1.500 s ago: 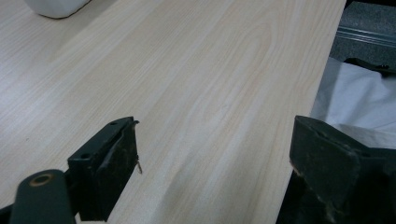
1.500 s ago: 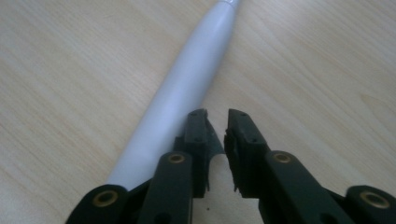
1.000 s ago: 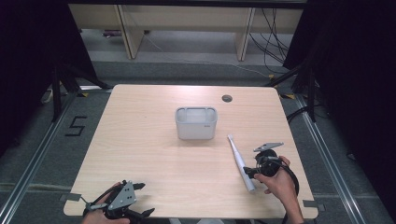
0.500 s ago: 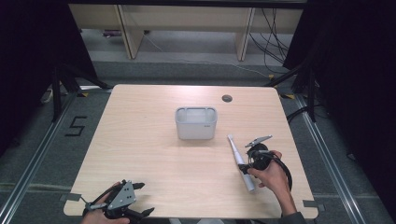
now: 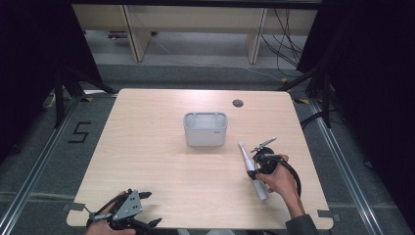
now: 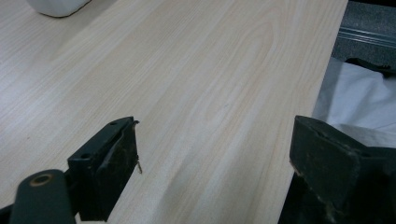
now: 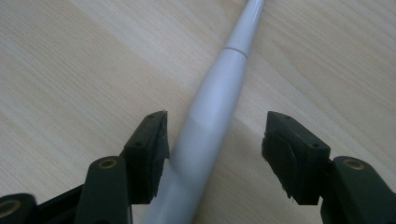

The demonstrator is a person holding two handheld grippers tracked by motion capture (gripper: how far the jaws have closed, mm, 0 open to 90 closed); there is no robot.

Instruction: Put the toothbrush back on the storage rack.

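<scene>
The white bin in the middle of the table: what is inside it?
The white bin looks empty: pale inner walls and part of its floor show, nothing else. Its near wall hides the front strip of the floor.

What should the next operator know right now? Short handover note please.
Right gripper: fingers have just been closing around the white handle, which lies flat on the table between them; a gap remains on one side, so not gripped yet.
Left gripper: open, nothing between its fingers, at the near left table edge.
White bin: upright mid-table, beyond the handle, apart from it.
Done: right gripper lined up over the handle.
Left: close, lift; probably carry it to the bin.
</scene>
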